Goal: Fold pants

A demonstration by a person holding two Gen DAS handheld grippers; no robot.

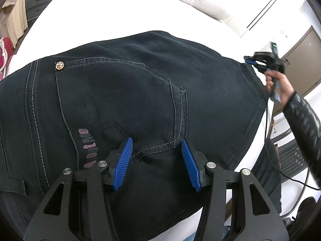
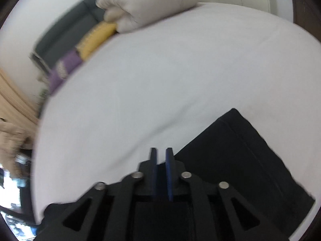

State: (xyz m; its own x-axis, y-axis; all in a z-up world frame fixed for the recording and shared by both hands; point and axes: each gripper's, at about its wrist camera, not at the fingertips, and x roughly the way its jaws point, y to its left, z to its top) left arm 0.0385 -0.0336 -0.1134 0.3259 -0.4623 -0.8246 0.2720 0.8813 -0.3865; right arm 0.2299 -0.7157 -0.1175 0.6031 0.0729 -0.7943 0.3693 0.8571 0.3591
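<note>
Dark denim pants (image 1: 124,92) lie spread on the white bed (image 1: 112,14), back pocket with a metal rivet (image 1: 60,65) facing up. My left gripper (image 1: 156,147) stands open low over the seat seam, its blue pads (image 1: 126,160) apart with a small ridge of fabric between them. The right gripper (image 1: 249,59), held by a hand in a dark sleeve, hovers at the pants' far right edge. In the right wrist view the right gripper (image 2: 161,150) shows only a narrow gap, with white sheet visible between its tips. A pants leg (image 2: 240,160) lies just right of it.
A folded white duvet (image 2: 148,2) and yellow (image 2: 96,38) and purple pillows (image 2: 64,68) sit at the head of the bed. A dark cable (image 1: 266,140) hangs off the bed's right side. Drawers (image 1: 38,4) and a curtain (image 1: 14,20) stand beyond the left edge.
</note>
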